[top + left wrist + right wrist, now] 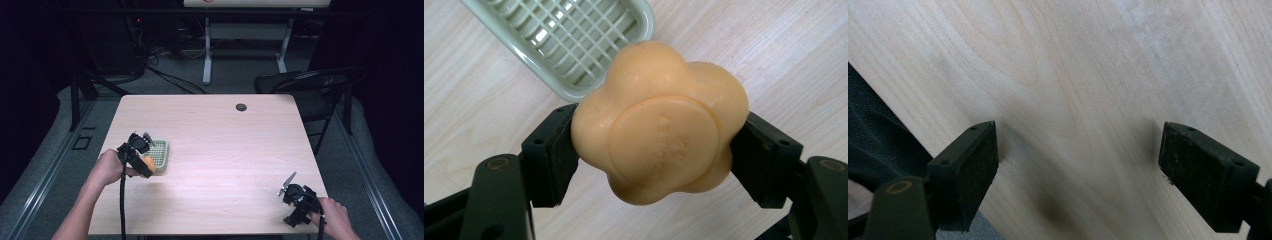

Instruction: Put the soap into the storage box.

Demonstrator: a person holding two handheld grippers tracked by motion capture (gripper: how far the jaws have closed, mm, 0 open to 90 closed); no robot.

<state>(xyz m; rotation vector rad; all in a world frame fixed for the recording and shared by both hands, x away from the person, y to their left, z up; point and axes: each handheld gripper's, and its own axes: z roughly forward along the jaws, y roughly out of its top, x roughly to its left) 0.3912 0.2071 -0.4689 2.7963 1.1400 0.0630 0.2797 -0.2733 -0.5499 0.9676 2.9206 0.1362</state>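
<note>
In the high view, the left gripper (142,162) holds an orange soap (148,163) at the near left side of the table (225,145), just beside the green soap dish (160,154); the right gripper (295,197) rests near the right corner. In the left gripper view, the jaws are clamped on the soap (659,122), above the table, with the dish (569,40) beyond it. In the right gripper view, the jaws stand wide apart over bare wood

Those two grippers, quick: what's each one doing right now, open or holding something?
Left gripper: shut on the orange flower-shaped soap, just beside the green soap dish.
Right gripper: open, nothing between its jaws, over the bare table.
</note>
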